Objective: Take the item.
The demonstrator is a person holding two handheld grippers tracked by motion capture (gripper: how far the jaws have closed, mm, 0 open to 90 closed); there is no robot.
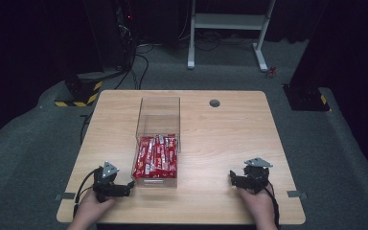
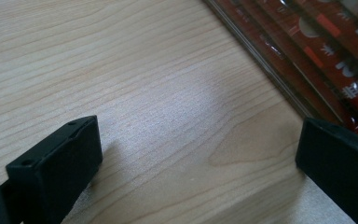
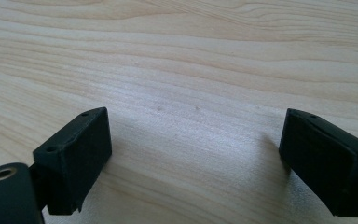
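While the red packets (image 1: pixel 156 156) lie packed in the near half of the clear box (image 1: pixel 157 111) at the table's (image 1: pixel 230 139) middle, my left gripper (image 1: pixel 128 186) rests just left of the box's near corner, jaws wide, nothing held. My right gripper (image 1: pixel 232 178) sits well apart to the right, jaws wide over bare wood. Risk, as I judge it: a low reach from the left could strike the box wall and push the box, because my right jaw is almost against it.
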